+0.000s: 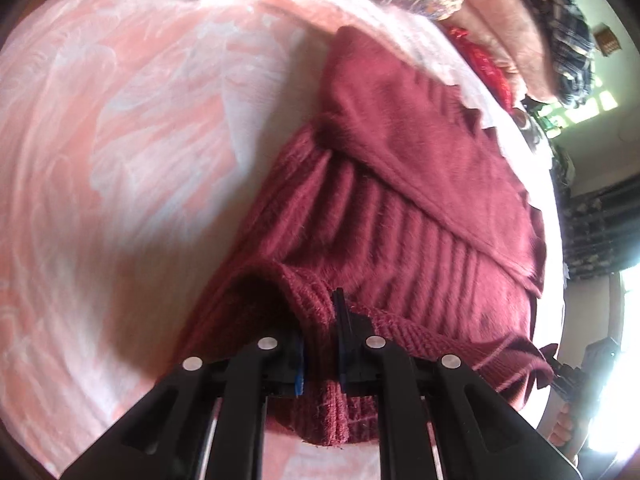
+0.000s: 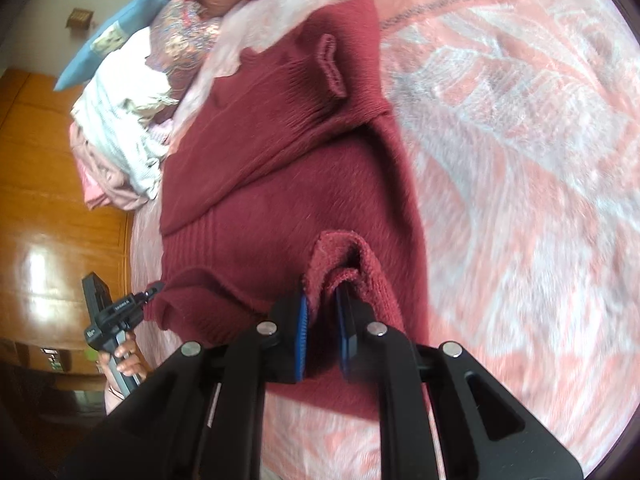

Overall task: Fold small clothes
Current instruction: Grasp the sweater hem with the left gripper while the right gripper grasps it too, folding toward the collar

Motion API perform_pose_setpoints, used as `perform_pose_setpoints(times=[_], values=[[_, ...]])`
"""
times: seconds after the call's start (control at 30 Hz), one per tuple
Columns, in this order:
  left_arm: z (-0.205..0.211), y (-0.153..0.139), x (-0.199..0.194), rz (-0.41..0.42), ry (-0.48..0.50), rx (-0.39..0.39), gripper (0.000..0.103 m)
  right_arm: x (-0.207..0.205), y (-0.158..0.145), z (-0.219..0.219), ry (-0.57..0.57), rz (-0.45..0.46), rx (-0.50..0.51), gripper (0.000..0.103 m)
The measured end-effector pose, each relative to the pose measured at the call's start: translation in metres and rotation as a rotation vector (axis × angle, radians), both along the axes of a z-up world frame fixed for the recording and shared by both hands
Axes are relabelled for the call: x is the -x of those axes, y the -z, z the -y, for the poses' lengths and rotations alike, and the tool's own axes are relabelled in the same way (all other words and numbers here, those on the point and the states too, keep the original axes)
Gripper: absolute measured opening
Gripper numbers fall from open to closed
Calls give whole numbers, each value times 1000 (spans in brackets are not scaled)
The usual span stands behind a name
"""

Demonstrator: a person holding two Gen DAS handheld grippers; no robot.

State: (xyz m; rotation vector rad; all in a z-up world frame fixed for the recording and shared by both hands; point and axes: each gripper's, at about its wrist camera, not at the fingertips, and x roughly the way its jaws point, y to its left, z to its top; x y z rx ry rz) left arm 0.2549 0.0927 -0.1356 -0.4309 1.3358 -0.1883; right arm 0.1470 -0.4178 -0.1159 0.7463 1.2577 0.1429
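Note:
A maroon knit sweater lies on a pink and white blanket, its sleeves folded over the body. My left gripper is shut on the sweater's ribbed hem at one corner and lifts it slightly. My right gripper is shut on the hem at the other corner of the sweater, with fabric bunched between the blue pads. The left gripper also shows in the right wrist view, pinching the hem. The collar lies at the far end.
A pile of other clothes sits on the blanket beside the sweater, with a blue pillow behind it. A wooden floor lies past the bed edge. Dark patterned clothes lie at the far side.

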Motion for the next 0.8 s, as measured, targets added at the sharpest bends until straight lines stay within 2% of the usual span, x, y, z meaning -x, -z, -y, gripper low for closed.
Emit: perform_pose_setpoints(times=[0.07, 0.13, 0.2, 0.27, 0.3, 0.37, 0.47, 0.5, 0.57, 0.63, 0.8], values=[[-1, 6, -6, -20, 2, 6, 17, -5, 4, 4, 5, -9, 1, 19], [-4, 4, -8, -40, 1, 32, 20, -5, 0, 12, 31, 13, 7, 35], [-10, -4, -8, -31, 2, 54, 28, -2, -12, 15, 26, 52, 68, 39], [-19, -19, -6, 20, -13, 36, 56, 2, -23, 18, 21, 78, 101, 39], [-25, -31, -4, 66, -30, 2, 60, 4, -28, 19, 13, 92, 118, 39], [-31, -47, -1, 133, -34, -54, 62, 8, -38, 18, -9, 113, 163, 39], [-26, -63, 5, 195, 23, -136, 62, 8, -48, 8, -73, 137, 217, 39], [-21, -65, 6, 209, 50, -169, 63, 7, -49, 2, -102, 138, 237, 43], [-3, -65, 7, 239, 120, -256, 65, 3, -48, -11, -152, 138, 260, 51], [12, -62, 6, 259, 167, -320, 66, -3, -43, -19, -186, 130, 280, 51], [39, -44, -3, 248, 256, -376, 69, -21, -18, -30, -226, 74, 267, 51]])
